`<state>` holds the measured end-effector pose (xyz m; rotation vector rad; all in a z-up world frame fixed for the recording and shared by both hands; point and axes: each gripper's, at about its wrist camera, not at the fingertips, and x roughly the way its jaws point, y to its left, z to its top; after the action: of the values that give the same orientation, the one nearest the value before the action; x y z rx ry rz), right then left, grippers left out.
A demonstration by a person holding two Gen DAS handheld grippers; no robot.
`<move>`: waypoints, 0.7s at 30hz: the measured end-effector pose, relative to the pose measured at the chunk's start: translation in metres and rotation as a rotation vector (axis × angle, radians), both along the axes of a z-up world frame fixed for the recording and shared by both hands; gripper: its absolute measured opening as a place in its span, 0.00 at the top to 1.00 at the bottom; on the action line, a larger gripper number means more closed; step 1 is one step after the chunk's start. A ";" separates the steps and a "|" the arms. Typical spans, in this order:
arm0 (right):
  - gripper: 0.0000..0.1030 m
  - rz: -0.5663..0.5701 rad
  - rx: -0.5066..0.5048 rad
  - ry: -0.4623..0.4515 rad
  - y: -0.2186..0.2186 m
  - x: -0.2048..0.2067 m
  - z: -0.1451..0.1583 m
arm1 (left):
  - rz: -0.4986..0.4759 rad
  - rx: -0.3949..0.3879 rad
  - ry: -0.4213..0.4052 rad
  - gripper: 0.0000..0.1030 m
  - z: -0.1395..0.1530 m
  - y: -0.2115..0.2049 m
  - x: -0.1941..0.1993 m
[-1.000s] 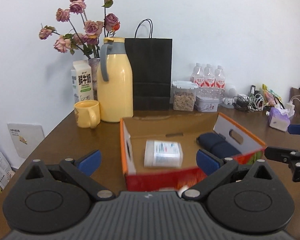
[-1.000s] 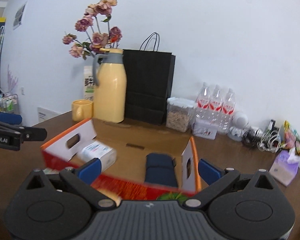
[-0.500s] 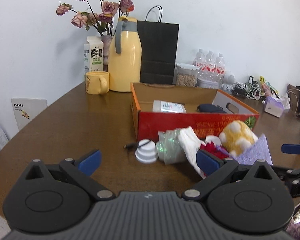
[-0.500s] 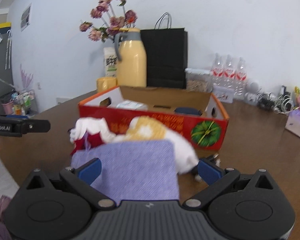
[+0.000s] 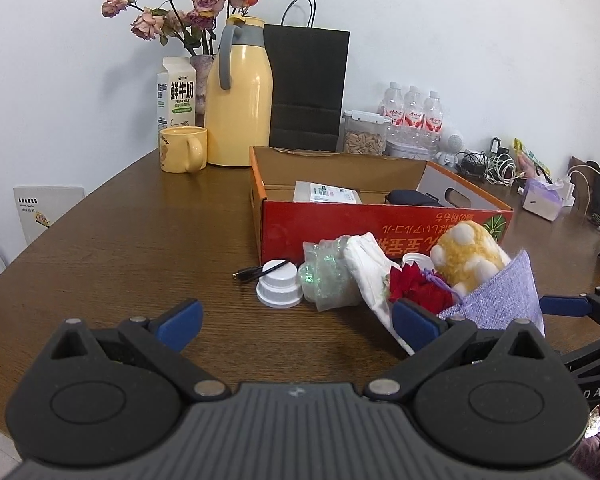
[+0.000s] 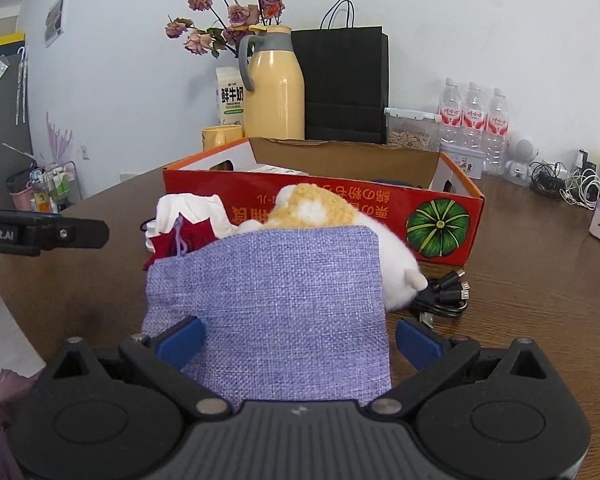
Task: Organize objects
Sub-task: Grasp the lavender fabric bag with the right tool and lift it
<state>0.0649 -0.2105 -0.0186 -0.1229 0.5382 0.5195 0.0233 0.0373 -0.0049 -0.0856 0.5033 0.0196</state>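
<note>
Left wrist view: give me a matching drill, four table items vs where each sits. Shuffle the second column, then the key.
Items:
1. yellow mug
2. black paper bag
3. white cap
4. navy pouch

Places:
A. inside the red cardboard box
B. on the table in front of the box, beside the crumpled plastic wrap
C. standing at the wall behind the box
D. left of the yellow thermos jug, in front of the milk carton

Pairs: 1-D, 2-C, 3-B, 4-A
</note>
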 end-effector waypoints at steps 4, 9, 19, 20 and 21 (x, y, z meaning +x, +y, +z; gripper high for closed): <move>0.10 0.012 -0.003 0.006 0.000 -0.001 0.000 | 0.002 0.000 0.010 0.00 -0.002 0.000 0.002; 0.30 0.025 0.018 0.019 -0.005 -0.004 -0.001 | -0.003 0.003 0.018 0.00 -0.005 -0.003 0.002; 0.76 0.077 0.059 -0.005 -0.009 -0.012 0.005 | -0.014 -0.005 0.022 0.00 -0.008 -0.008 0.001; 0.77 0.078 0.063 -0.007 -0.009 -0.013 0.005 | -0.016 -0.006 0.025 0.00 -0.009 -0.009 0.002; 0.80 0.081 0.069 -0.007 -0.010 -0.013 0.005 | -0.018 -0.007 0.027 0.00 -0.009 -0.010 0.002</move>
<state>0.0516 -0.2200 -0.0132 -0.0810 0.5093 0.6158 0.0257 0.0274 -0.0139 -0.0877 0.5314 0.0015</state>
